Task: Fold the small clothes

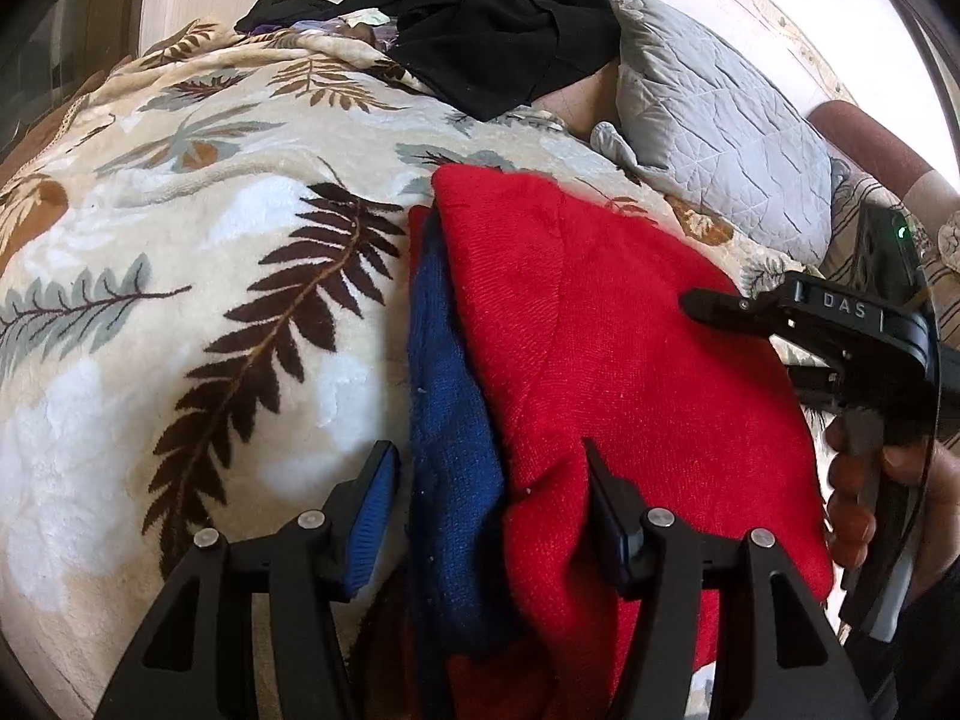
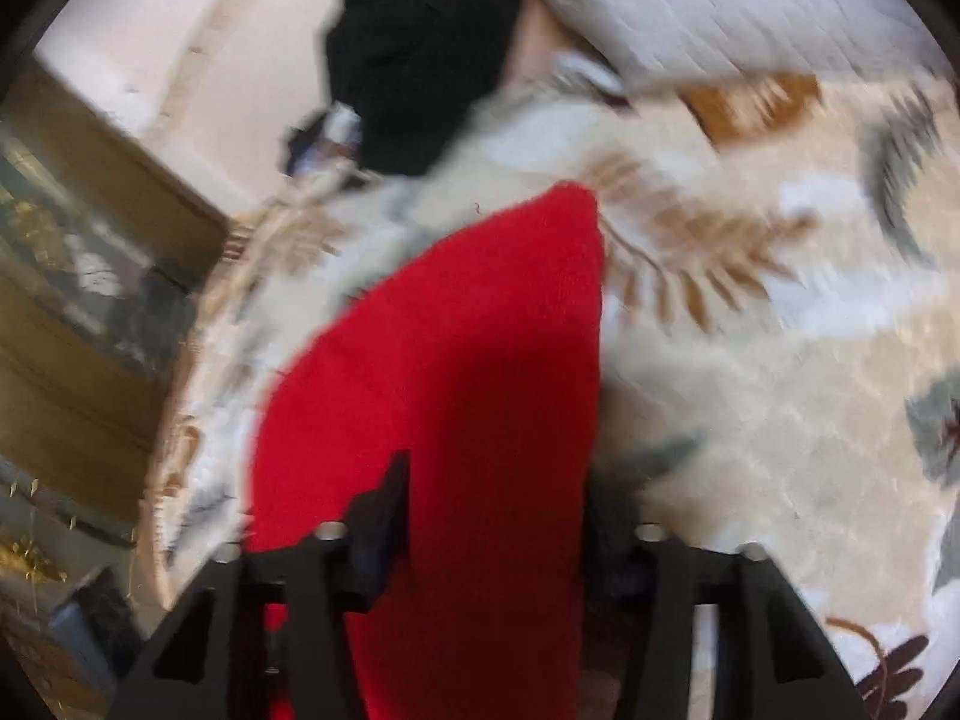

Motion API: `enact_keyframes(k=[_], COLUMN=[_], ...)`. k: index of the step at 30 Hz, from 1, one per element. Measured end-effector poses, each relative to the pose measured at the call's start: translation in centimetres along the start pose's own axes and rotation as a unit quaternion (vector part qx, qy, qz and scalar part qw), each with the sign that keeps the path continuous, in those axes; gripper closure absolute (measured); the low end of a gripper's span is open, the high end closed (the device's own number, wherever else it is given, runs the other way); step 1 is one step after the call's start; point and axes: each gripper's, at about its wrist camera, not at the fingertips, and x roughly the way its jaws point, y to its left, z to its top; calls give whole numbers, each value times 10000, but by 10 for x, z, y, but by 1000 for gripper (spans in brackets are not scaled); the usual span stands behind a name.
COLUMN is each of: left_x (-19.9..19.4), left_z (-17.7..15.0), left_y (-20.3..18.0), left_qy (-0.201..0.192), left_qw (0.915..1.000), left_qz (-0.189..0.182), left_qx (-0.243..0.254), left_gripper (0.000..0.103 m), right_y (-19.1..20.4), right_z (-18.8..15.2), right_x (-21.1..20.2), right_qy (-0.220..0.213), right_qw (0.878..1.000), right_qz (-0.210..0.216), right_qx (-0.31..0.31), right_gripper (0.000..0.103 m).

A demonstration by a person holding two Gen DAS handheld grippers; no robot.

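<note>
Red knit garment [image 1: 606, 360] lies on the leaf-print blanket [image 1: 180, 276], overlapping a blue knit piece [image 1: 447, 420] along its left edge. Both sit in front of a grey quilted pillow [image 1: 720, 132] and a heap of black clothes [image 1: 498, 24] further back.

Left gripper [image 1: 492, 480]: jaws wide apart, holding nothing. One finger is over bare blanket, the other over the red knit, and the blue piece lies between them.

Right gripper [image 2: 498, 492]: own view is motion-blurred. Jaws stand apart with the red garment [image 2: 456, 372] running between them; cannot tell whether they grip it. In the left view its fingers [image 1: 720, 306] reach over the garment's right side.
</note>
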Motion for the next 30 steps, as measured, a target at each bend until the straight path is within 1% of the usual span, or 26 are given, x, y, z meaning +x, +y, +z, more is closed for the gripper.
enact_keyframes(k=[4, 6, 7, 8, 9, 10, 12, 13, 14, 15, 16, 17, 18, 20, 21, 22, 23, 24, 26, 27, 28, 29, 30], left_x=[0, 0, 0, 0, 0, 0, 0, 0, 0, 0, 0, 0, 0, 1, 1, 2, 1, -1, -8, -15, -27, -40, -46], left_z=[0, 0, 0, 0, 0, 0, 0, 0, -1, -1, -1, -1, -1, -2, -2, -2, -1, 0, 0, -1, -2, -6, -9], left_y=[3, 1, 1, 2, 2, 2, 2, 3, 3, 3, 3, 3, 3, 3, 2, 2, 2, 2, 4, 4, 4, 1, -2], left_qy=[15, 0, -3, 0, 6, 0, -9, -11, -11, -14, -21, -24, -27, -36, -38, -27, -24, -3, 3, -18, -124, -297, -389], left_qw=[10000, 10000, 10000, 10000, 10000, 10000, 10000, 10000, 10000, 10000, 10000, 10000, 10000, 10000, 10000, 10000, 10000, 9999, 9997, 9996, 9993, 9987, 9984], left_qz=[-42, -10, -4, -6, -16, -15, -16, -20, -21, -23, -12, -11, -8, 5, 17, 21, 29, 30, 22, 24, -41, -206, -282], left_qx=[-61, -31, -28, -36, -39, -38, -41, -53, -57, -56, -57, -60, -67, -83, -79, -78, -83, -109, -227, -289, -363, -355, -310], left_gripper=[42, 42, 42, 42, 42, 42, 41, 41, 41, 41, 41, 41, 40, 40, 39, 39, 39, 39, 39, 40, 42, 42, 39], right_y=[1, 3, 6, 10, 15, 18, 24, 27, 26, 23, 20, 17, 16, 19, 21, 25, 27, 29, 28, 24, 19, 12, 10], right_z=[-26, -41, -51, -56, -58, -59, -58, -61, -65, -69, -74, -81, -87, -98, -101, -104, -103, -103, -103, -104, -106, -108, -111], right_x=[-28, -26, -22, -19, -22, -25, -30, -31, -32, -34, -35, -38, -39, -31, -30, -33, -36, -40, -42, -41, -41, -40, -41], right_qy=[-68, 153, 367, 425, 357, 311, 209, 148, 131, 157, 185, 205, 246, 488, 497, 422, 384, 341, 345, 388, 401, 441, 415], right_qw=[9998, 9994, 9983, 9976, 9968, 9966, 9965, 9958, 9959, 9970, 9980, 9983, 9982, 9966, 9956, 9946, 9947, 9949, 9951, 9956, 9965, 9973, 9977], right_qz=[112, 192, 219, 66, -70, -131, -260, -399, -457, -345, -189, -119, -85, 1, -61, -191, -195, -201, -222, -216, -164, -50, 107], right_qx=[-154, -248, -395, -542, -708, -755, -771, -813, -771, -674, -579, -530, -533, -664, -789, -929, -931, -924, -898, -827, -718, -582, -516], right_gripper=[31, 30, 31, 43, 51, 54, 55, 54, 44, 34, 31, 28, 28, 30, 51, 62, 67, 69, 69, 63, 60, 38, 33])
